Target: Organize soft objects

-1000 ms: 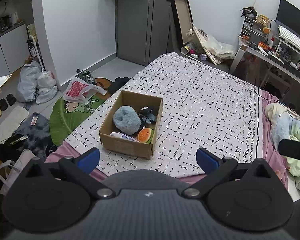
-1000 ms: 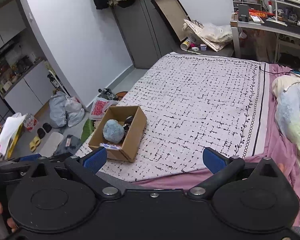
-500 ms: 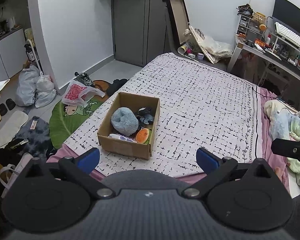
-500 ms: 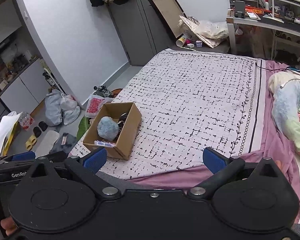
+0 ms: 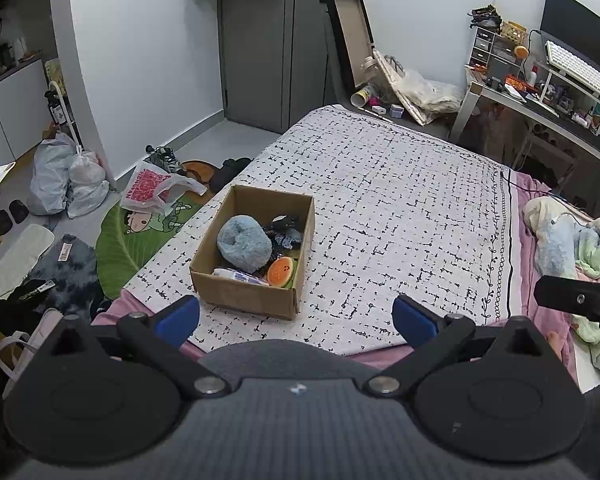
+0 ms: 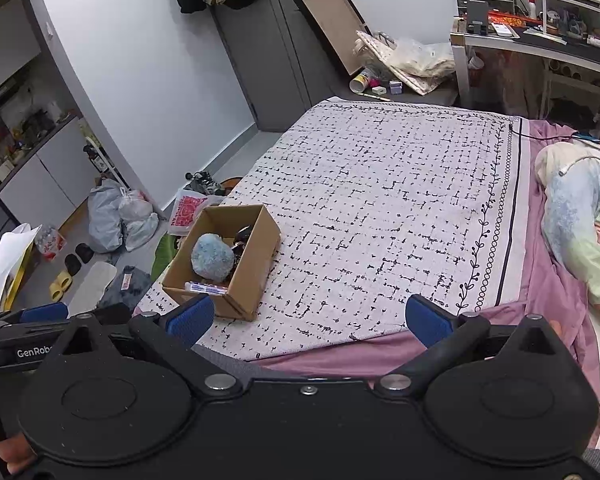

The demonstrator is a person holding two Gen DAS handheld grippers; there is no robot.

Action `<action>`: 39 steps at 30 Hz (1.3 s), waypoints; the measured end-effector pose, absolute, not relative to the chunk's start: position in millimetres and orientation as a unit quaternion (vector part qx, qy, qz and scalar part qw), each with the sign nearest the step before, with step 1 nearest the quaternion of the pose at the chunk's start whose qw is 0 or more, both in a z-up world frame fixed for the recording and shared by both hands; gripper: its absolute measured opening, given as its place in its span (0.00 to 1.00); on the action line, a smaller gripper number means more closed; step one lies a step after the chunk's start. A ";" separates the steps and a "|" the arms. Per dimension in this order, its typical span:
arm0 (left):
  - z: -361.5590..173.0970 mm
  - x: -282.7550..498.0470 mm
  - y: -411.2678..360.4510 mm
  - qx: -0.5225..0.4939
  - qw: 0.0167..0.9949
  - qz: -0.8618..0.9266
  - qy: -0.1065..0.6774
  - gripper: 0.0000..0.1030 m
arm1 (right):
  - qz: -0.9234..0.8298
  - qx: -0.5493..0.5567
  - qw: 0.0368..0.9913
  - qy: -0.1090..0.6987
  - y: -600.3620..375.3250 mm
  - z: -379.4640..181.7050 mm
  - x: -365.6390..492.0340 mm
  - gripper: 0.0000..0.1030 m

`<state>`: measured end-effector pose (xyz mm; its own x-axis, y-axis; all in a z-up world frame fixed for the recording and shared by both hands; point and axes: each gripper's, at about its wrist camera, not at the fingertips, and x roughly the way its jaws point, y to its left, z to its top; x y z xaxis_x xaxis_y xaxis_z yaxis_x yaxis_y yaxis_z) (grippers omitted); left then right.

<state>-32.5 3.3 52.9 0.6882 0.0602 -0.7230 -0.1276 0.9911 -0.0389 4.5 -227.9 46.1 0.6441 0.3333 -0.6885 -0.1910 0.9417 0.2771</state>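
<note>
Cardboard box (image 5: 252, 256) near bed (image 5: 400, 208) corner, now slightly farther off than a second ago; fluffy blue toy (image 5: 244, 243) and orange plush (image 5: 281, 271) inside. Left claw (image 5: 296, 318) and right claw (image 6: 308, 320) wide, empty, backed away. Probably finished.

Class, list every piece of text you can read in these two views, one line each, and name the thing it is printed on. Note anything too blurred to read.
"GenRob", cut off by the right gripper's body: on the left gripper, seen in the right wrist view.
Red print on the plastic bag on the floor: too blurred to read.
Label on the tube in the box: too small to read.
</note>
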 end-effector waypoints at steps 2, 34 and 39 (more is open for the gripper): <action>52.8 -32.6 3.6 -0.044 0.918 0.052 0.392 0.99 | 0.145 0.086 0.903 0.395 -227.7 46.2 4.1 1.00; 54.1 -35.2 4.7 -0.048 0.918 0.050 0.391 0.99 | 0.143 0.078 0.901 0.401 -226.3 44.3 6.1 1.00; 52.8 -33.4 5.1 -0.051 0.917 0.048 0.393 0.99 | 0.146 0.079 0.900 0.402 -226.8 43.4 6.6 1.00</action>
<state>-33.4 5.1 52.8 0.6863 0.0480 -0.7257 -0.1282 0.9902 -0.0557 6.6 -226.8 43.4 0.6339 0.3276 -0.7007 -0.1998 0.9445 0.2608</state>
